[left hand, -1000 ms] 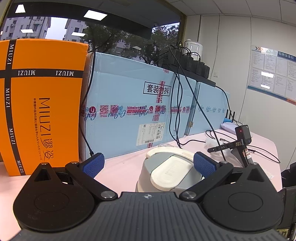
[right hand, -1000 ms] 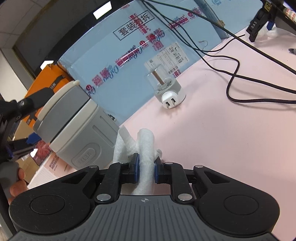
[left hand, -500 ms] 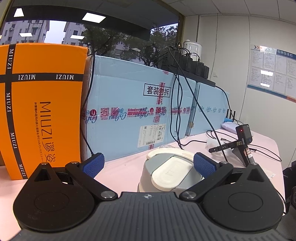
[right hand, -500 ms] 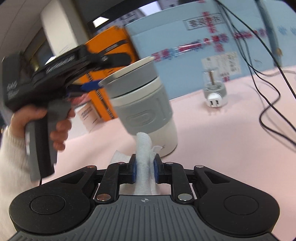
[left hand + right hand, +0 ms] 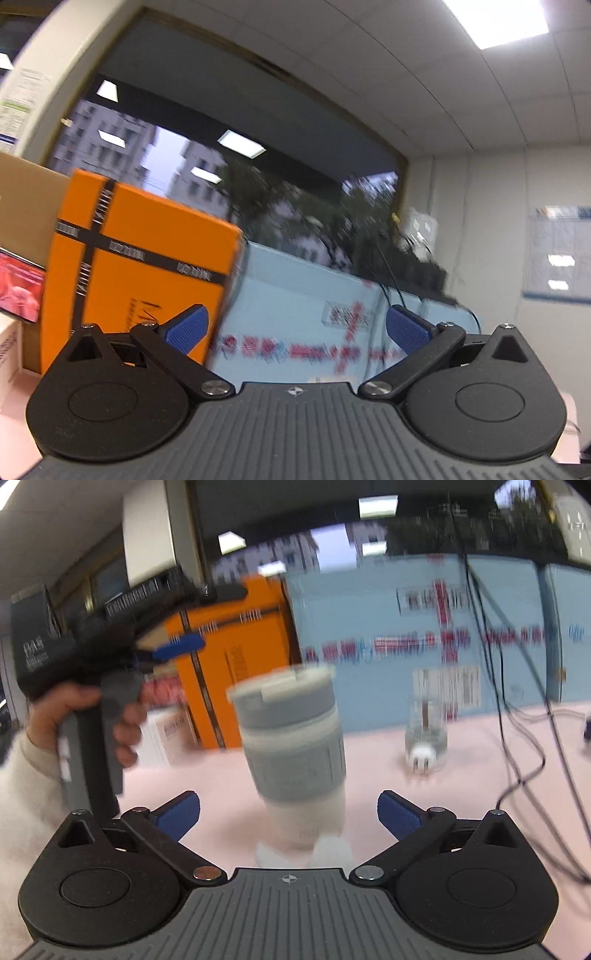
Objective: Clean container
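On pink table (image 5: 229, 775) — container (image 5: 295, 746), lid seemingly shut.

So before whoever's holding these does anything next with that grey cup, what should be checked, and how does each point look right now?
1. Container standing on the table: ok, upright, lid on.
2. Right hand-held gripper let go of the white cloth: ok, jaws opening wide, nothing between the pads.
3. Cloth within reach: ok, lying at the container's foot.
4. Left hand-held gripper free: ok, open, nothing held, tilted up and away.
5. Container clean: cannot tell, picture blurred.
6. Cables clear of the container: ok.
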The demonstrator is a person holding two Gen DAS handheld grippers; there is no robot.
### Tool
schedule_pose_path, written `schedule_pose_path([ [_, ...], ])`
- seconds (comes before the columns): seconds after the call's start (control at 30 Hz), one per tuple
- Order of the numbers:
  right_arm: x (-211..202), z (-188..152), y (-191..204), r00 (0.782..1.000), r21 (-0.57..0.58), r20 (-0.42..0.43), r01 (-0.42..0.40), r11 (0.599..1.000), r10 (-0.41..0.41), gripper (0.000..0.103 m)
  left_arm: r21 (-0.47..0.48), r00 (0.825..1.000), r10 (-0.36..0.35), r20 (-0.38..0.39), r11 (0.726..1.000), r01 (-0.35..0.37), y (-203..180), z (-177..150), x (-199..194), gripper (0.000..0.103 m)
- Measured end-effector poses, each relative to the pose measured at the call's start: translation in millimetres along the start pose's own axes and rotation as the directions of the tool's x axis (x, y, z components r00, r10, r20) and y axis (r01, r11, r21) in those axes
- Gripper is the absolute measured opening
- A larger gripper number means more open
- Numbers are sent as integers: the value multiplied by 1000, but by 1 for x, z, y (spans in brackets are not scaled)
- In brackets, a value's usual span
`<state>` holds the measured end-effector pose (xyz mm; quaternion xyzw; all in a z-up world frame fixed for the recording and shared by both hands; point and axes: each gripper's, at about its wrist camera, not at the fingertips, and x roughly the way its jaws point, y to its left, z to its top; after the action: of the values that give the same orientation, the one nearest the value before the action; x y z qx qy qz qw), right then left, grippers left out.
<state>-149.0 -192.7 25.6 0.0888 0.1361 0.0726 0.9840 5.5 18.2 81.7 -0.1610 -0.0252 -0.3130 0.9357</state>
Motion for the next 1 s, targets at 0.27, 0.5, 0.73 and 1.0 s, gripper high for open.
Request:
schedule_pose_path([
  [0.27, -14, 25, -15, 953, 2, 278, 127, 992, -123, 103, -103, 896, 423, 135, 905, -412, 7, -27, -16, 103],
  [0.5, 27, 20, -52, 818, -84, 459, 428, 900, -347, 103, 101, 849, 506, 155, 846, -523, 7, -58, -23, 103],
  [0.73, 62, 6, -93, 787, -6, 468, 458, 889, -402, 103, 248, 824, 540, 172, 786, -566, 1, -85, -19, 103],
  [1.0, 58, 0, -100, 779, 40, 476, 445, 895, -408, 103, 261, 840, 510, 185, 798, -543, 2, -87, -18, 103],
])
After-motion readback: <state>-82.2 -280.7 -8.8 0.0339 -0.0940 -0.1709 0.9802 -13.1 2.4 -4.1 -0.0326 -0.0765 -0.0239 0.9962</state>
